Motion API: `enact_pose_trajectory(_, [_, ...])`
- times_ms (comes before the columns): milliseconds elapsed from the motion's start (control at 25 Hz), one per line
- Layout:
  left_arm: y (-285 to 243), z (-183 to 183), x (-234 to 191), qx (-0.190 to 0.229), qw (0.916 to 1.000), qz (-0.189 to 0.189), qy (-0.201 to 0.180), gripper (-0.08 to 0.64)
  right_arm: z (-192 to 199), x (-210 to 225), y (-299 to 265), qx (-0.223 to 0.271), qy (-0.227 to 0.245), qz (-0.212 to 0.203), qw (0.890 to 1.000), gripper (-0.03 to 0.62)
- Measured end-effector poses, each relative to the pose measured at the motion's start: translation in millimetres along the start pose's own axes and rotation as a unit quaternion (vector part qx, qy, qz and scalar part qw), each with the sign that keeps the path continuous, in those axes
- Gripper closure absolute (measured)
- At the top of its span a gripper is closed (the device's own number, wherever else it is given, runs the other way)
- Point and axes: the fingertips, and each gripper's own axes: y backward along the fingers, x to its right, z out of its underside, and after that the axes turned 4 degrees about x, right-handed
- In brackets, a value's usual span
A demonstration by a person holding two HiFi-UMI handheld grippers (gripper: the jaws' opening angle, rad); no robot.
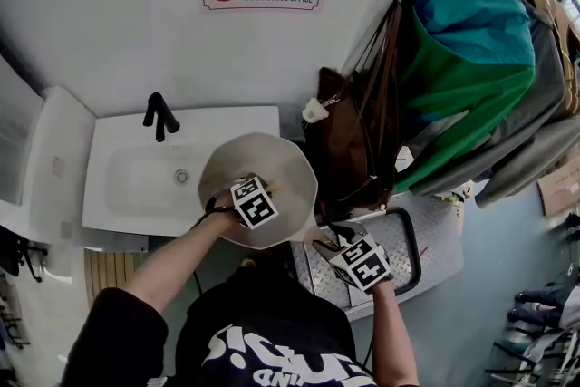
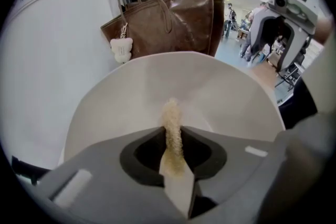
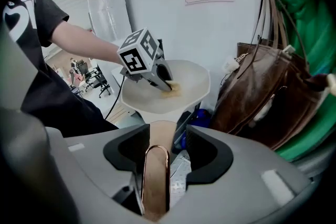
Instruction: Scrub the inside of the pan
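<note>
Your right gripper [image 3: 156, 162] clamps the handle [image 3: 156, 186] of the pan [image 1: 272, 151], left gripper [image 2: 173, 152] pinches the scrub pad [image 2: 171, 120] inside the pan: hold steady, sweep pan centre to rim.

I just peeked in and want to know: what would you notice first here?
A big pale pan is held up in the middle, just right of the white sink. The right gripper grips its handle, and the left gripper holds a yellowish scrubber inside it. A brown bag hangs on the wall behind.
</note>
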Motion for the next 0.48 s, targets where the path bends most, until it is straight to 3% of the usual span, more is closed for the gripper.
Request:
enact_pose_trajectory(240, [15.7,-6.0,-2.8,0.017,0.9998,-0.009,0.01,0.489,-19.3,15.9,22.8,0.048,-0.008,0.035,0.998,0.374])
enact_pose_trajectory(280, [18.9,-7.7,-3.3,0.021,0.9996,-0.011,0.015,0.491,-24.9,20.1,26.0,0.063,-0.012,0.051,0.997,0.422])
enact_pose_trajectory(360, [27.0,-12.9,-5.4,0.034,0.9989,-0.015,0.027,0.489,-39.0,28.8,32.7,0.096,-0.023,0.083,0.992,0.584])
enact_pose_trajectory(480, [46.1,-22.6,-12.5,0.063,0.9962,-0.029,0.051,0.489,-63.4,30.1,39.1,0.14,-0.041,0.093,0.985,0.584])
